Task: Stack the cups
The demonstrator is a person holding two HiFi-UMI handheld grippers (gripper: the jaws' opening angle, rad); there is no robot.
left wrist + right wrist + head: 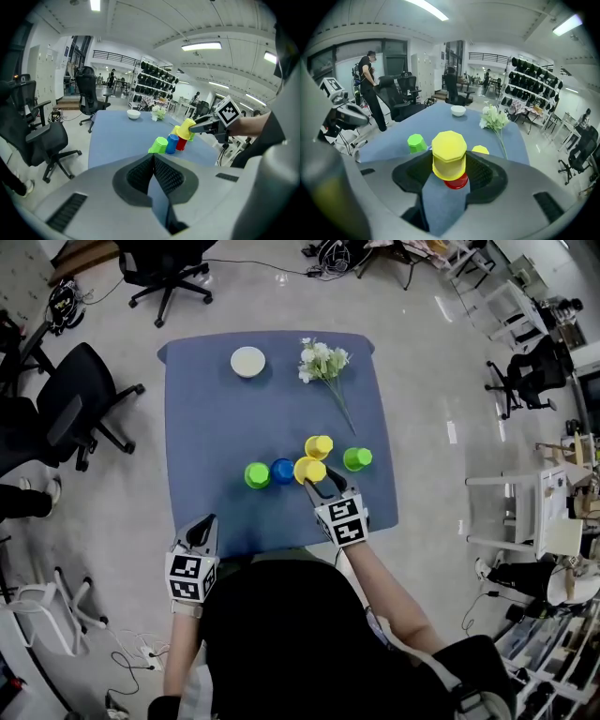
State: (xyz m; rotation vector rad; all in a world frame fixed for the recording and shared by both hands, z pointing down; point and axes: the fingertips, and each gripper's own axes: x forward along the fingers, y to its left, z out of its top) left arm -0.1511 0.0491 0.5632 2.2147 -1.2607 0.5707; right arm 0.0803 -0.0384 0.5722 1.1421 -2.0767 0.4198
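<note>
Right tongs [319,486] tilt downward, gripping yellow cup [309,469].

- my right gripper [451,169] clamps a yellow cup [449,152] between its jaws.
- a red cup [456,182] shows just beneath it.
- a green cup [416,142] and a second yellow cup [480,150] stand behind on the blue table [436,117].

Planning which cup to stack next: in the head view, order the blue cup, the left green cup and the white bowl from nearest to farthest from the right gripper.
1. blue cup, just left of the right gripper, whose jaws hold a yellow cup.
2. left green cup, one place further left, beside the blue cup.
3. white bowl, far back left.
</note>
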